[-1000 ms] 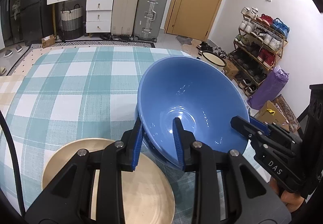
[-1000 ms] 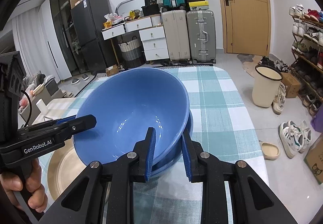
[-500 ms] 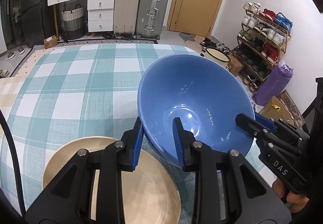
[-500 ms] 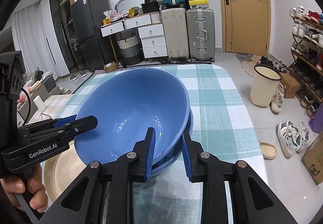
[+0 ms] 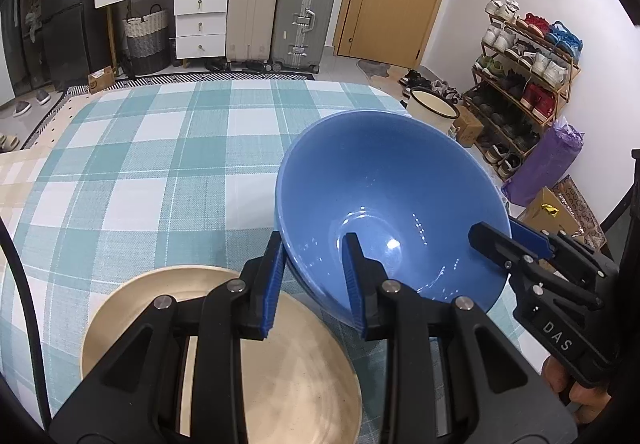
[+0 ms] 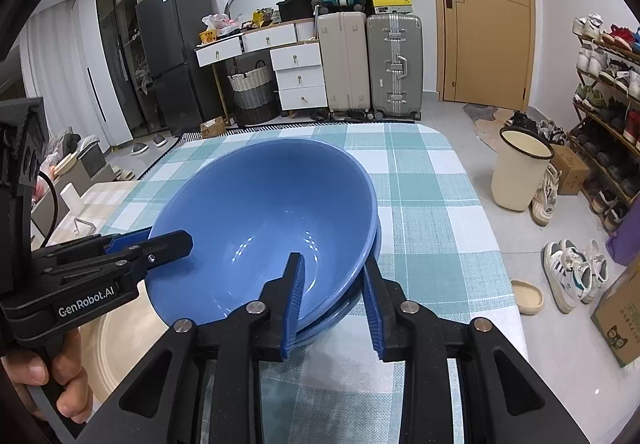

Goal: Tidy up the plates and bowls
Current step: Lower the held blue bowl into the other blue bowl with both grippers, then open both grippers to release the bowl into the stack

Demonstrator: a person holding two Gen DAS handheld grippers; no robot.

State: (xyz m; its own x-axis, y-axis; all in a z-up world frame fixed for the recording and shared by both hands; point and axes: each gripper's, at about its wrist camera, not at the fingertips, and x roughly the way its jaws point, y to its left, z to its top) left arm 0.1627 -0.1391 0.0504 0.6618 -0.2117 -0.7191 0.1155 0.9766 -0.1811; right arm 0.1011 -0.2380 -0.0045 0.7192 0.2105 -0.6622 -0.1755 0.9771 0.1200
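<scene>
Two nested blue bowls sit tilted on the checked tablecloth, the upper one leaning in the lower. My left gripper is shut on the upper bowl's left rim, one finger inside and one outside. My right gripper straddles the right rims of both bowls. Its jaws are opening, and the outer pad looks clear of the rim. A beige plate lies flat on the cloth, just left of the bowls and partly under my left gripper.
The table's right edge drops to the floor, where a cream bin and shoes stand. Suitcases, white drawers and a wooden door stand at the back. A hand holds the left gripper's handle.
My right gripper's jaws have spread slightly around the bowl rims. The bowls, the plate and my left gripper's hold look the same.
</scene>
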